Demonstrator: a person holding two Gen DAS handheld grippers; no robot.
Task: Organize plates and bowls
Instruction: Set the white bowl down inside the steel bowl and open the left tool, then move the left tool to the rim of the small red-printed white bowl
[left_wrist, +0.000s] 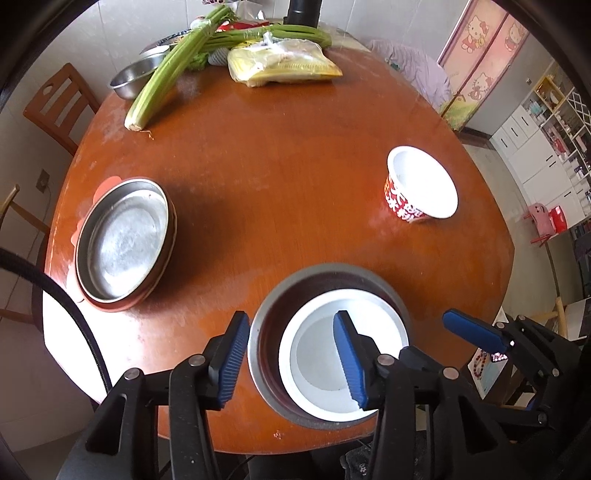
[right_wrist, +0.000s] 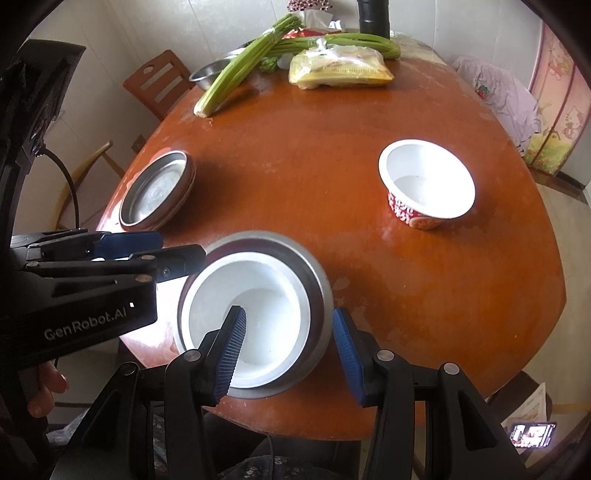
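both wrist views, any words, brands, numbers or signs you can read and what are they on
"GenRobot.AI": white lettering on the side of the left gripper, seen in the right wrist view.
Red paper bowl: white characters on its red band, too distorted to read.
Yellow food bag: no print legible.
Nothing else readable.

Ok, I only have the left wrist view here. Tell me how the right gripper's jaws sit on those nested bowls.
Observer: The right gripper is open and straddles the rim. One jaw is over the inside of the white bowl, the other is outside the wall of the metal bowl. I cannot tell whether either one touches.
Operator: Good. Now check the floor of the red-patterned cup.
Observer: The right wrist view looks straight into the red-patterned cup. Its whole white floor shows, and it looks empty.
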